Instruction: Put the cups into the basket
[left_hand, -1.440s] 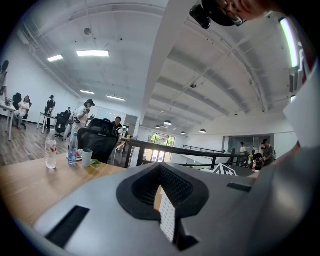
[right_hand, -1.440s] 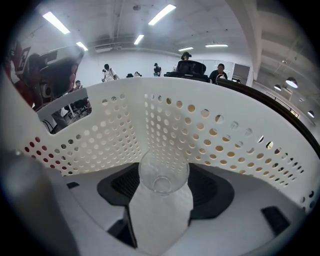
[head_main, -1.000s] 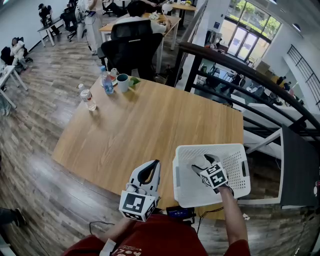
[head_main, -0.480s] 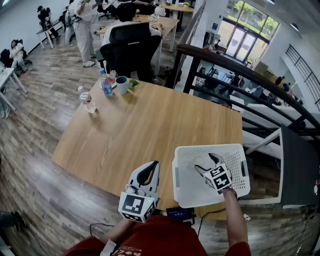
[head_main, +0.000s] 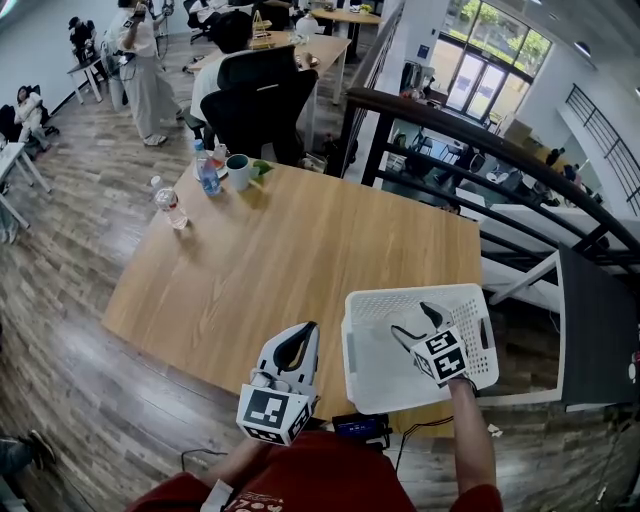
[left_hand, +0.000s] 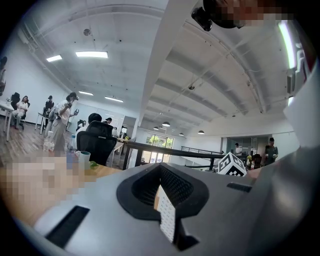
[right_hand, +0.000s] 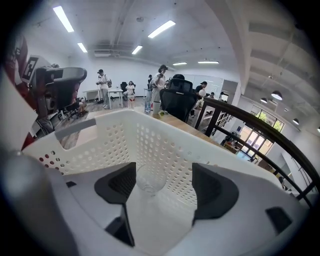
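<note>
Clear cup (right_hand: 144, 181) on basket (right_hand: 100, 145) floor — ahead of right gripper's (right_hand: 164, 174) newly opened, empty jaws — left gripper's (left_hand: 161, 187) jaws closed.

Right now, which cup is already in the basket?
The clear cup, inside the white basket before the open right gripper; the white mug stands on the table's far corner.

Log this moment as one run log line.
right gripper: over basket, jaws just opened | clear cup: in basket, between jaws, not gripped | left gripper: shut, empty
</note>
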